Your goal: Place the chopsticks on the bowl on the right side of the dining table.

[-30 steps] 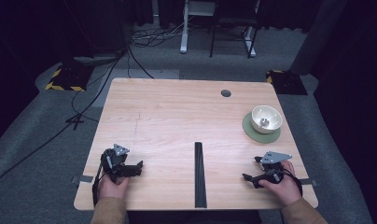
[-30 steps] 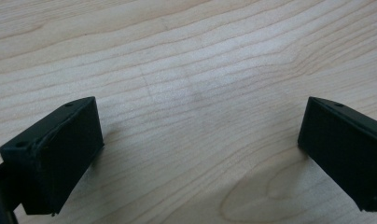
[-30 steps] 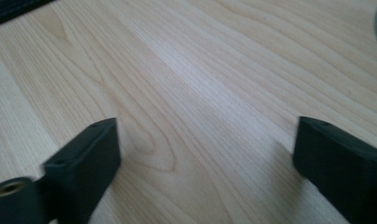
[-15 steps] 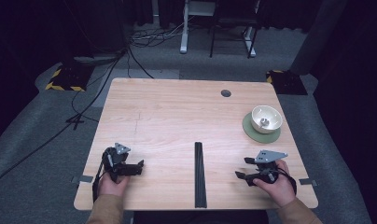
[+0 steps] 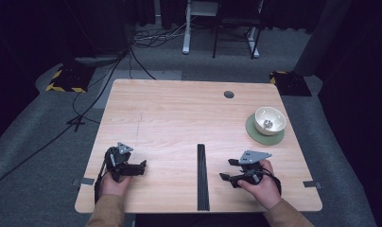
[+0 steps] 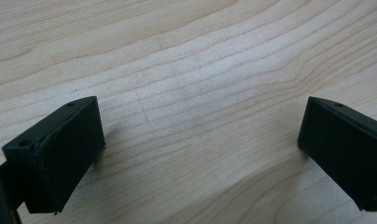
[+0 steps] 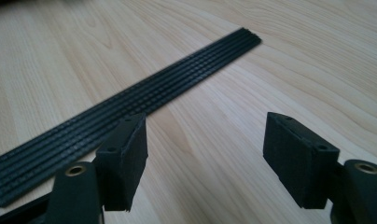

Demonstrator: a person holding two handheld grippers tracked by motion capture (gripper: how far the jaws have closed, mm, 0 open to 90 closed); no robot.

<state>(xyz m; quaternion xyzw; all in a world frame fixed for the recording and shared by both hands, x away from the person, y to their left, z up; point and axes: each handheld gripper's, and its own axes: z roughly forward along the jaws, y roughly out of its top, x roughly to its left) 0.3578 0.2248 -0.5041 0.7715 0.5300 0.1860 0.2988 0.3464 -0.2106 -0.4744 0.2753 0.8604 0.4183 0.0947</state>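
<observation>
I'm counting one black ribbed strip lying flat at the near middle of the table, one cream bowl sitting on one green coaster far right. My right gripper is sitting just beside the strip, jaws apart; my left gripper is resting well apart from it, jaws spread over bare wood. Grey carpet and cables are surrounding the table.
</observation>
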